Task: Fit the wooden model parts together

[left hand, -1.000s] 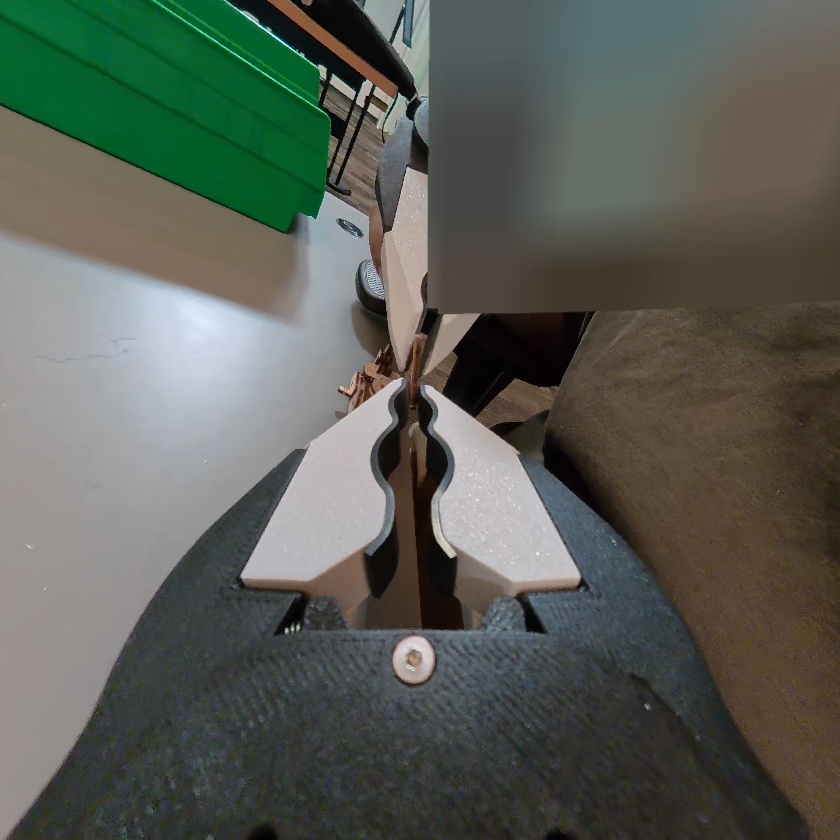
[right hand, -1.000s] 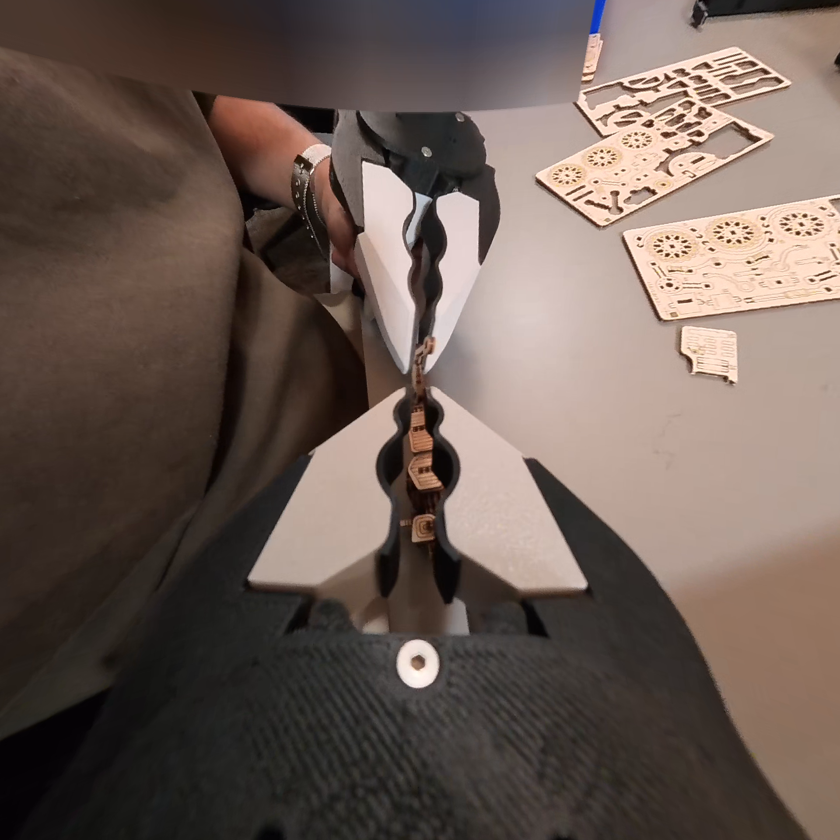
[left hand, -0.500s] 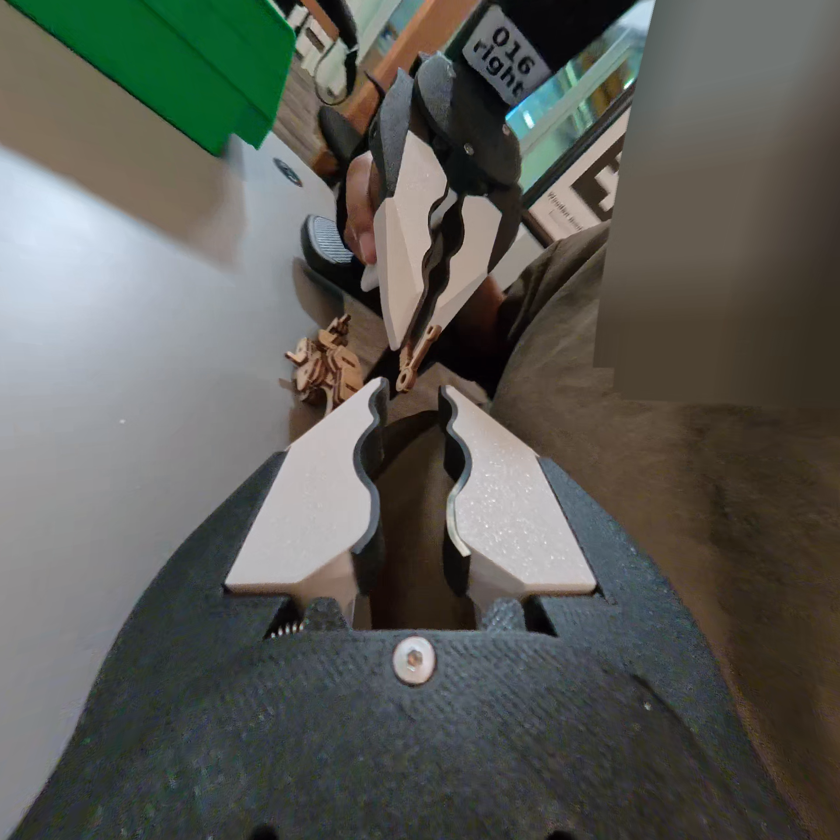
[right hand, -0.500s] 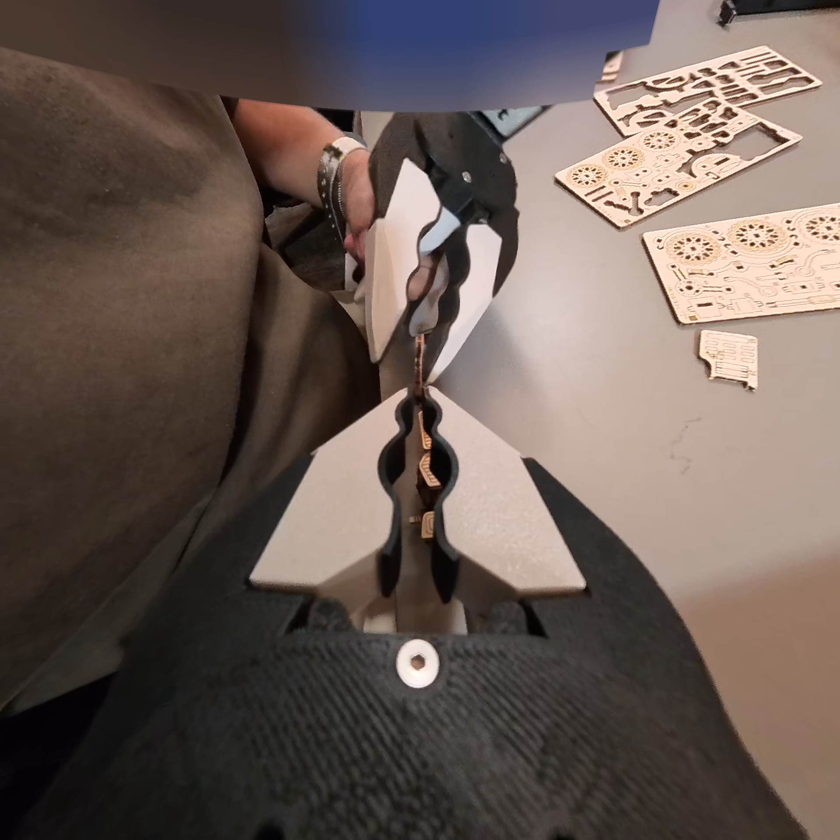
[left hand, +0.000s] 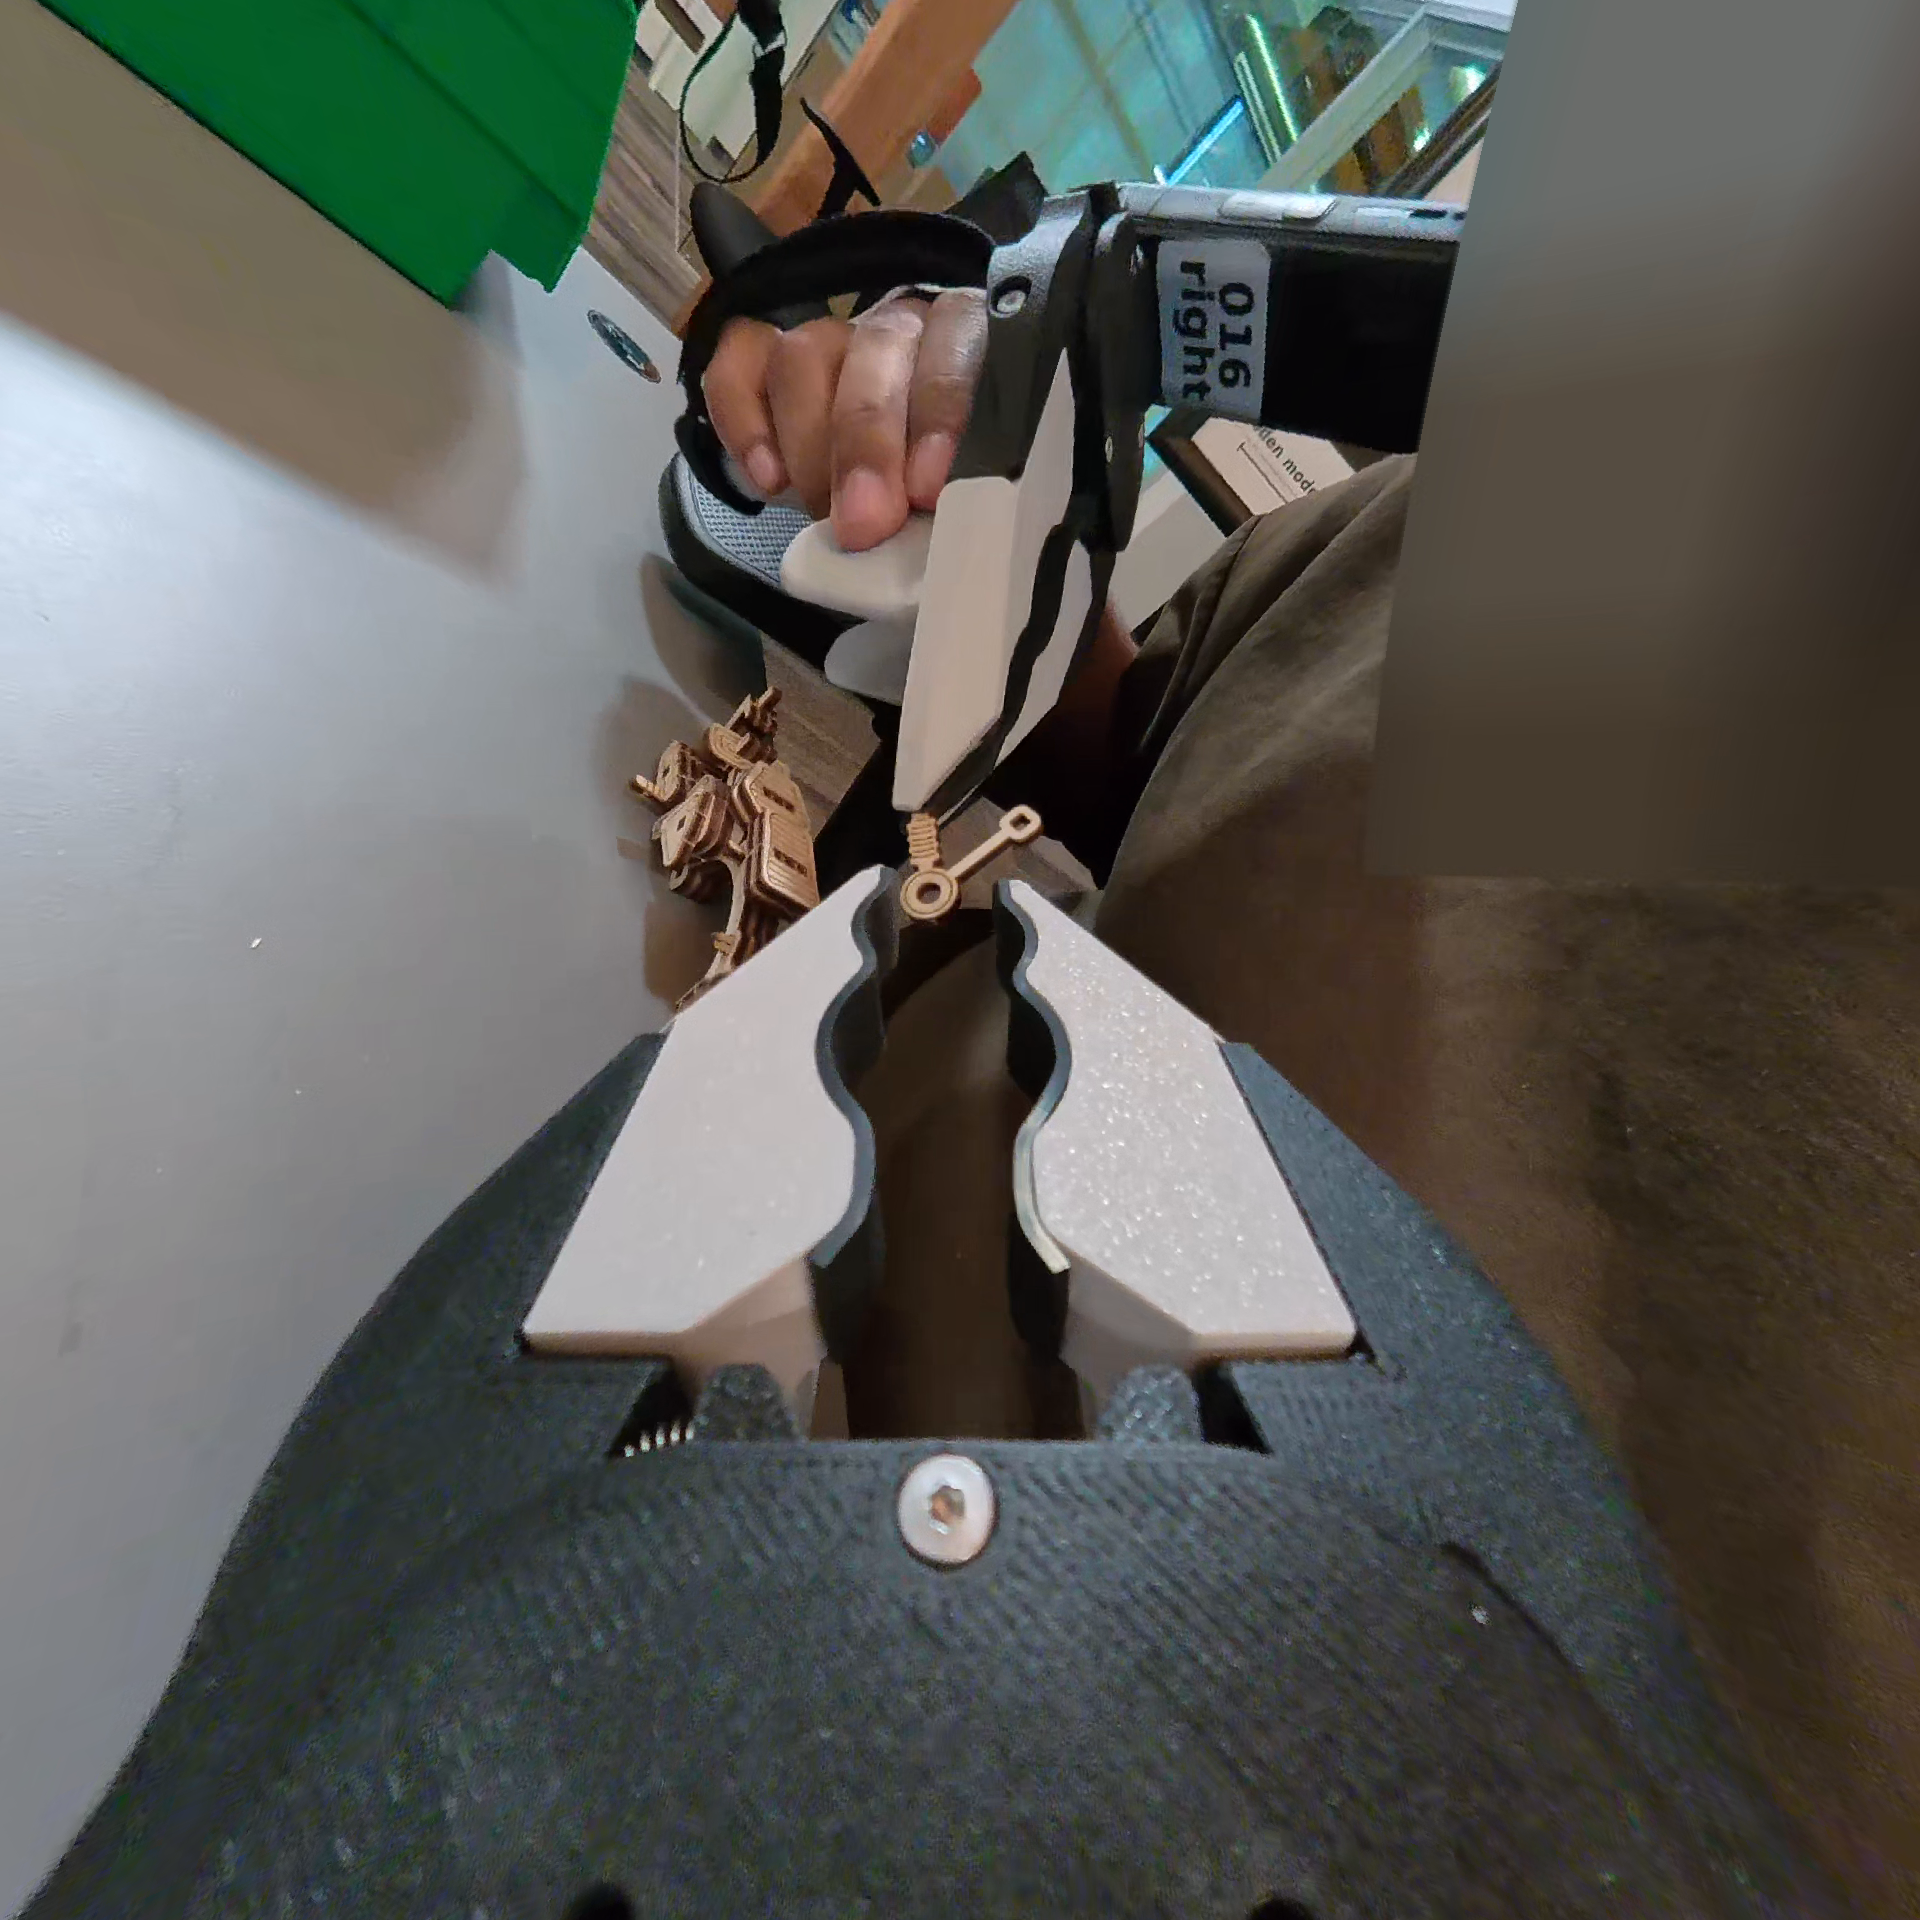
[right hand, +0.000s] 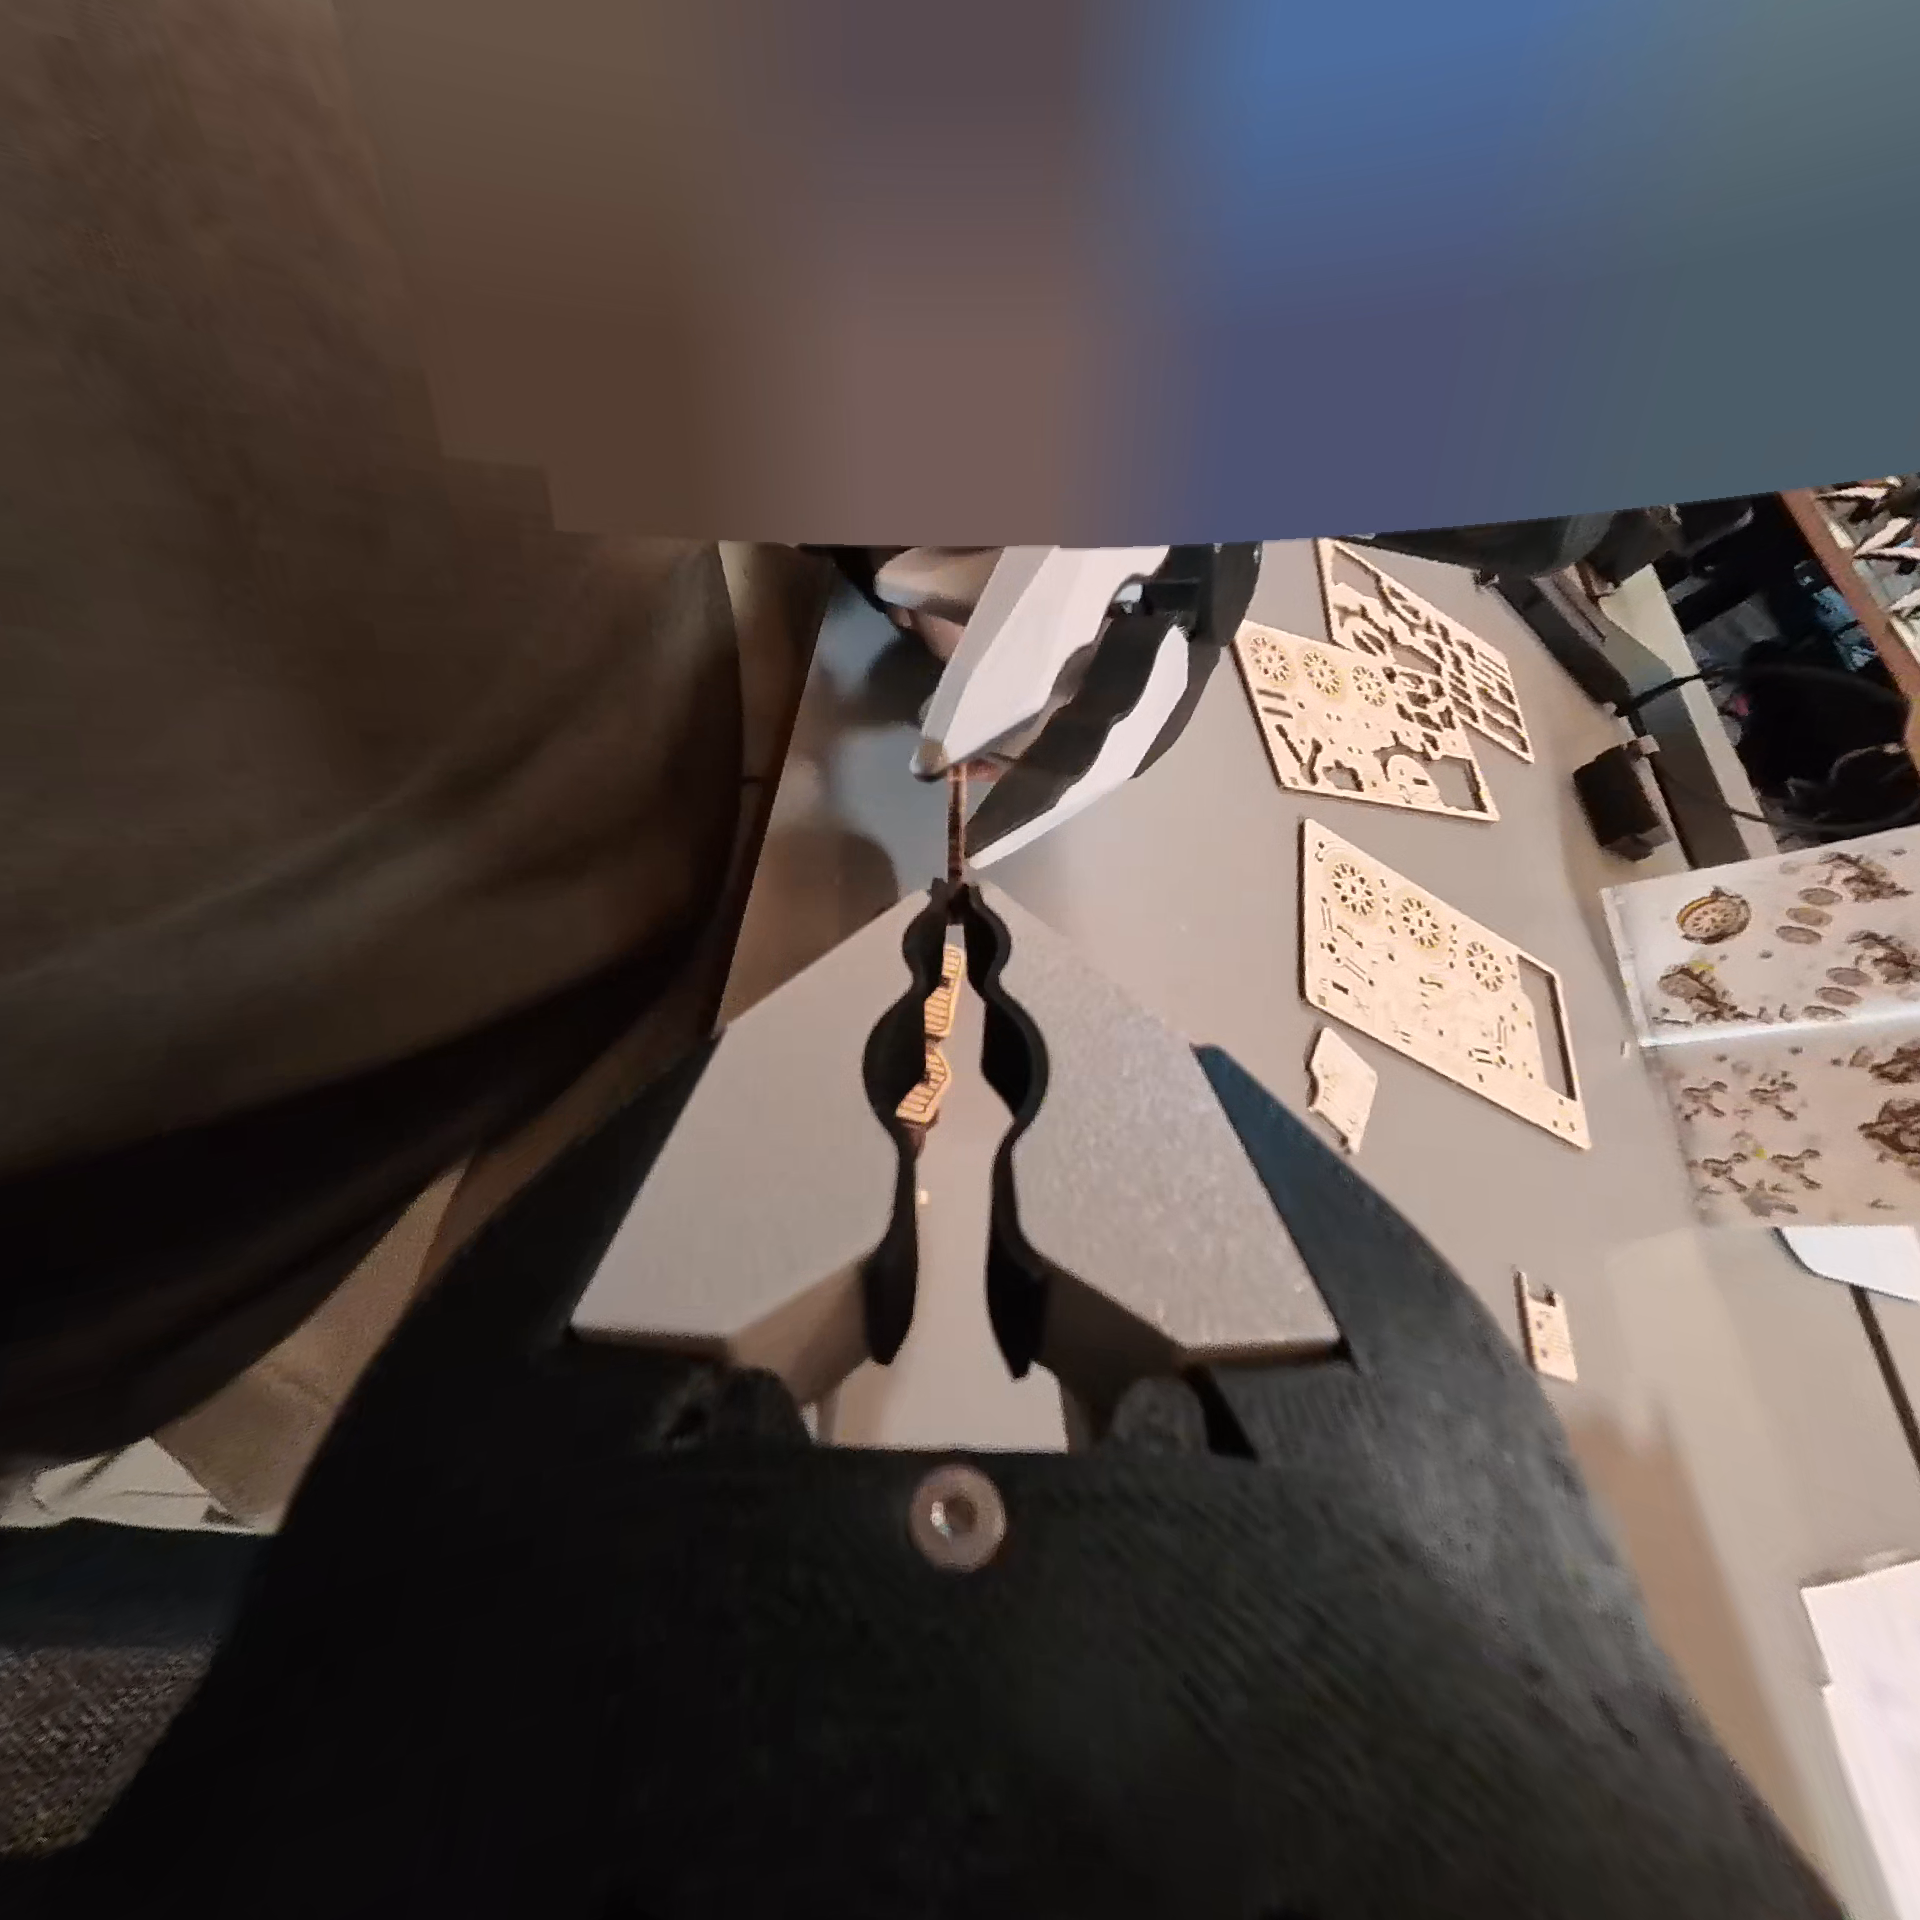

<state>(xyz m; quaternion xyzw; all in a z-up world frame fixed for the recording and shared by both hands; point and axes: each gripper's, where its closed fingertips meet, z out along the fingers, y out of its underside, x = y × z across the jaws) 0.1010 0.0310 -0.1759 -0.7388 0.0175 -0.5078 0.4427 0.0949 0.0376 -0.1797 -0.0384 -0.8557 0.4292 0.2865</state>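
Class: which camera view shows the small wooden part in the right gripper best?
The left wrist view: the wooden part shows side-on, ring and arm clear, below the right gripper. The right wrist view gives only its thin edge.

Part sheets (right hand: 1439,961) lie on the table (right hand: 1164,935), right of the tool (right hand: 954,891) (a booklet (right hand: 1797,1029) farther right).

Green bin (left hand: 343,125) cut off by the edge; sheets (right hand: 1444,966) blurred
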